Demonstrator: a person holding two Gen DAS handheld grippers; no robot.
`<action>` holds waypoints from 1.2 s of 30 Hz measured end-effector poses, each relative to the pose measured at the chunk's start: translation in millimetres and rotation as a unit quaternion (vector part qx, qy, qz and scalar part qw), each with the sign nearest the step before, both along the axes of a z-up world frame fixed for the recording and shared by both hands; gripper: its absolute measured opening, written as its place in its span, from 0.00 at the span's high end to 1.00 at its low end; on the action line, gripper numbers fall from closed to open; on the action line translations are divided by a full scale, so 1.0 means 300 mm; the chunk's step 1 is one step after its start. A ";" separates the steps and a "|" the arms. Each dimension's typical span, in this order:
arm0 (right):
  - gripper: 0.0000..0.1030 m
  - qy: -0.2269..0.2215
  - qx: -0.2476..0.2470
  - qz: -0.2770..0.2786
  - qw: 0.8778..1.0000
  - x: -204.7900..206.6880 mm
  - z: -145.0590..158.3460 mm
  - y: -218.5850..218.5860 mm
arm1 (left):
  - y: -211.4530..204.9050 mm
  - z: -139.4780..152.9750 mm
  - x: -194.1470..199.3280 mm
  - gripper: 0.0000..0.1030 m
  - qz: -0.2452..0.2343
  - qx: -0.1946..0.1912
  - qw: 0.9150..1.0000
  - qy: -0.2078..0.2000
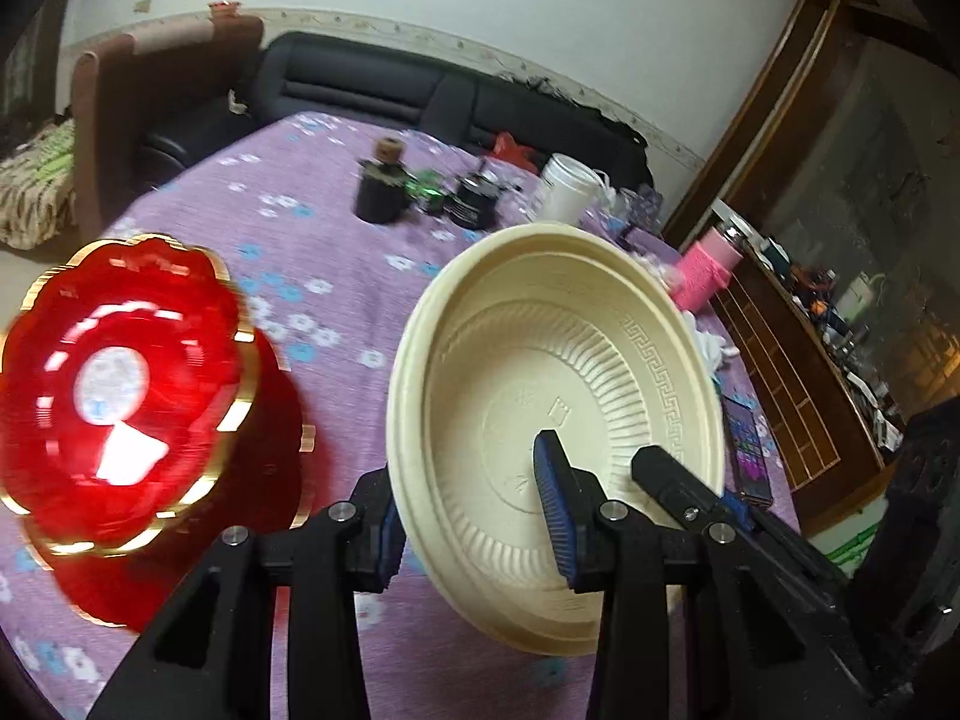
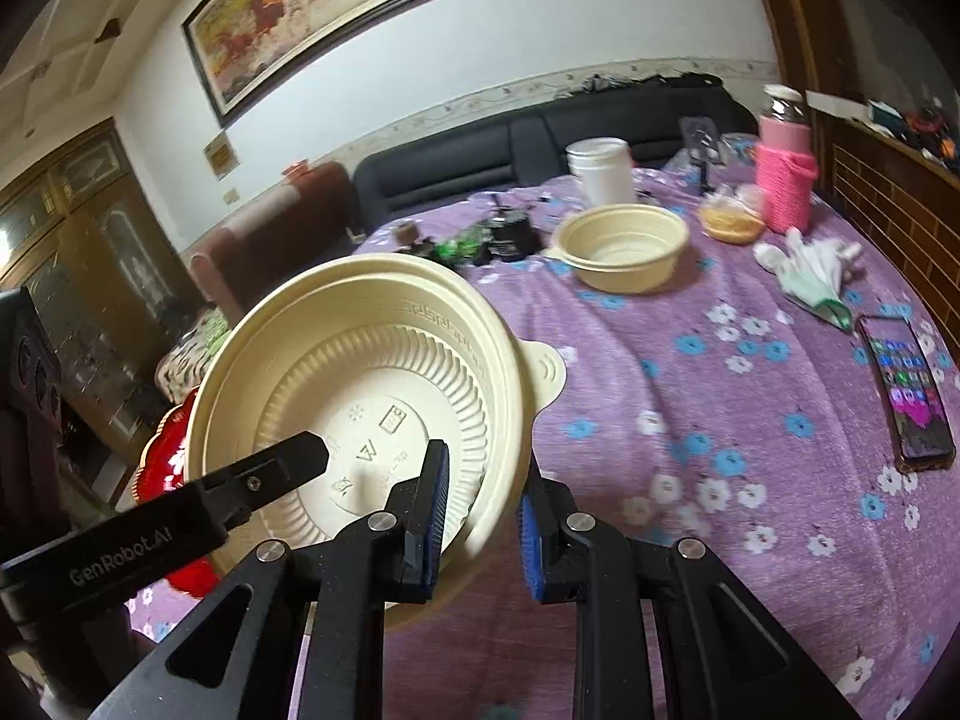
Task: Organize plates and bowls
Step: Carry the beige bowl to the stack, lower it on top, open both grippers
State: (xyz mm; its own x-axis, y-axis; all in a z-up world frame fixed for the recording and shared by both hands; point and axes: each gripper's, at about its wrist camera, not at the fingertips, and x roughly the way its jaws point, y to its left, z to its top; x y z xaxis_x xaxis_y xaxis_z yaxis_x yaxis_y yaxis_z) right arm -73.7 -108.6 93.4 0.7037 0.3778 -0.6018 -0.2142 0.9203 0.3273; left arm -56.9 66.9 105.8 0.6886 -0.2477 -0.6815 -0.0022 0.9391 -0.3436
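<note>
- Cream bowl (image 1: pixel 558 420) held tilted above the desk (image 1: pixel 336 276), ribbed inner wall and embossed marks on the bottom turned toward both cameras, nothing inside.
- Gripped by both tools at once: left tongs (image 1: pixel 474 510) clamped on the rim, one blue pad (image 1: pixel 555 504) inside and the other outside the wall; right tongs (image 2: pixel 480 516) clamped likewise on the opposite rim, one finger inside, one outside.
- Small tab handle (image 2: pixel 547 371) seen jutting from the rim in the right wrist view.
- Second cream bowl (image 2: pixel 624 246) standing upright toward the far edge of the desk, empty.
- Just beside it, a clear container (image 2: pixel 733 217) with something yellowish in it; contents too blurred to name.
- Red gold-rimmed plates (image 1: pixel 126 390) stacked near the desk's left edge, blurred.
- White jar (image 2: pixel 600 171), pink-sleeved bottle (image 2: pixel 785 171) and dark small items (image 1: pixel 384 186) along the far edge.
- Phone (image 2: pixel 906 387) lying flat by the right edge, white gloves (image 2: pixel 810 270) near it.
- Desk covered in a purple cloth with blue and white flowers.
- Behind: dark sofa (image 1: pixel 384 84), framed painting (image 2: pixel 336 6) on a white wall.
</note>
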 end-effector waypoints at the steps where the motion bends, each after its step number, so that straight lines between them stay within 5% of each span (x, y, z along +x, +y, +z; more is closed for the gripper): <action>1: 0.77 -0.005 -0.003 0.006 1.000 -0.007 0.016 0.026 | 0.017 0.006 -0.012 0.63 0.006 0.005 1.000 -0.002; 23: 0.77 -0.029 -0.022 0.142 0.989 0.029 0.130 0.545 | 0.490 0.130 -0.156 0.63 0.143 0.029 0.988 -0.059; 36: 0.77 0.031 -0.039 0.170 0.984 0.127 0.009 0.716 | 0.623 0.023 -0.093 0.63 0.174 0.048 0.984 -0.009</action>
